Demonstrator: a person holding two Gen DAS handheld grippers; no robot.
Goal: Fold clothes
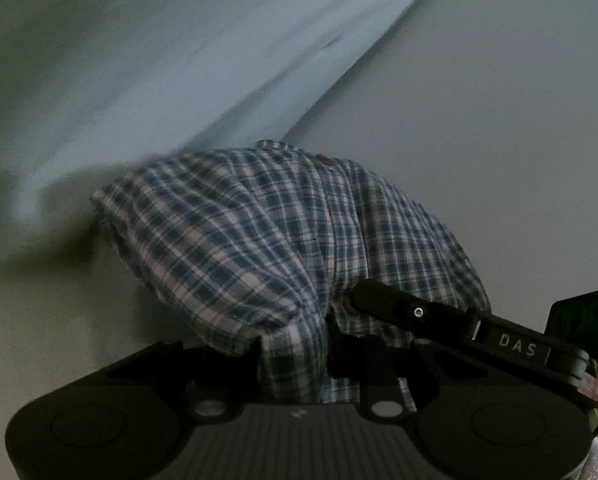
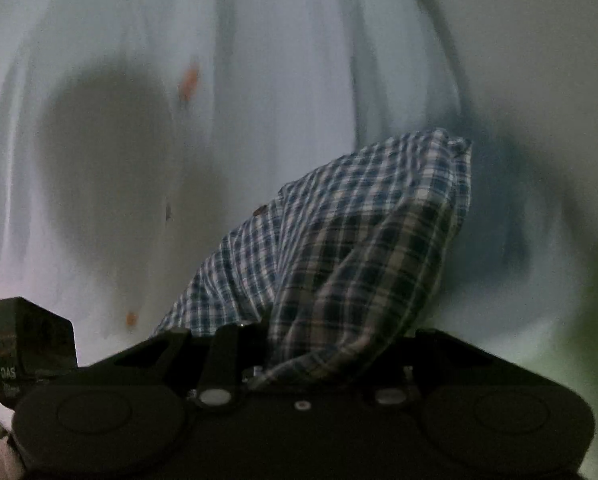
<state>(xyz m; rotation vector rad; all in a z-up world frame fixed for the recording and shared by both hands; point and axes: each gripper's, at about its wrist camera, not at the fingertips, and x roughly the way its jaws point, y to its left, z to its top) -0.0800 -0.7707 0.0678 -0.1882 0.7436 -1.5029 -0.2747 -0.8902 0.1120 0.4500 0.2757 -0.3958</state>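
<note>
Shirt: plaid shirt [image 1: 267,232], blue and white check, bunched and hanging between the two grippers, lifted off the pale sheet [image 1: 139,60] behind it.
Left gripper: left gripper [image 1: 299,344] clamped on a gathered fold of the cloth; the fabric drapes over the jaws and hides the pads.
Right gripper: right gripper [image 2: 299,356] likewise pinched on a wad of the plaid (the fingertips are buried in cloth).
Hidden: collar, sleeves and hem cannot be told apart; one small brown button [image 1: 322,157] shows near the top of the bundle in the left wrist view.
Cut off: in the left view the right gripper's black finger reaches in from the right edge, marked with pale letters.
Blur: the sheet in the right view is smeared; its orange marks [image 2: 189,80] cannot be made out.
Surroundings: a plain grey surface [image 1: 479,120] lies beside the sheet, and dark shadows fall on the sheet.
</note>
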